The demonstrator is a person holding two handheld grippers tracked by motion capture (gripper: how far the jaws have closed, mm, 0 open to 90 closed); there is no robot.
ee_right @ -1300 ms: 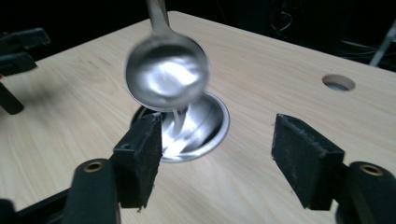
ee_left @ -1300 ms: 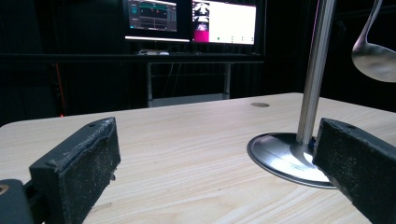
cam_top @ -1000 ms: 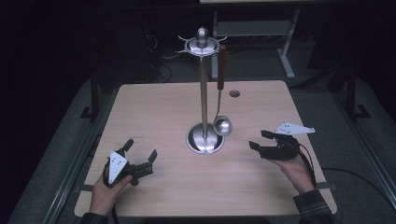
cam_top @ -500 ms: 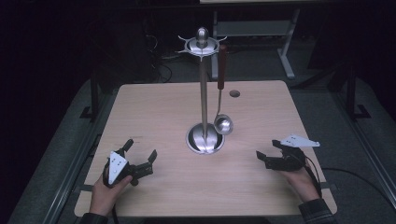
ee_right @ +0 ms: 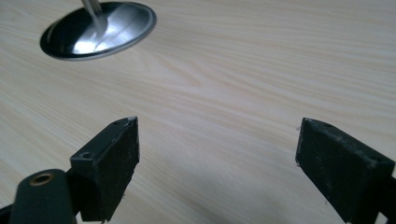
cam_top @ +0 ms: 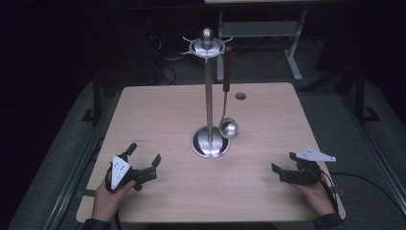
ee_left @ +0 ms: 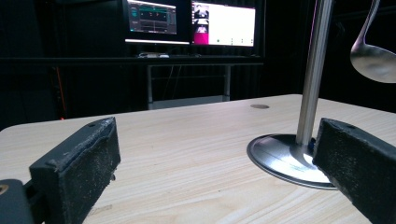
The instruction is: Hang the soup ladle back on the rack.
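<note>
A steel utensil stand (cam_top: 208,100) rises from a round base (cam_top: 209,143) at the table's middle. A ladle (cam_top: 229,128) with a brown handle (cam_top: 227,67) hangs from the stand's top, its bowl just above the base. My left gripper (cam_top: 143,154) rests open at the near left, with nothing between its jaws. In the left gripper view the gripper (ee_left: 215,154) looks at the base (ee_left: 285,161) and the ladle bowl (ee_left: 376,58). My right gripper (cam_top: 283,164) is open and holds nothing at the near right. In its own view, bare wood lies between the right gripper (ee_right: 219,149) jaws and the base (ee_right: 98,30).
The wooden table (cam_top: 158,110) has a small round hole (cam_top: 241,96) at the back right. A cable (cam_top: 359,177) trails off the right edge. Lit monitors (ee_left: 191,23) and a desk frame stand beyond the far edge in a dark room.
My right gripper has drawn back from beside the stand's base toward the near right edge, still open. The left gripper has not moved.
</note>
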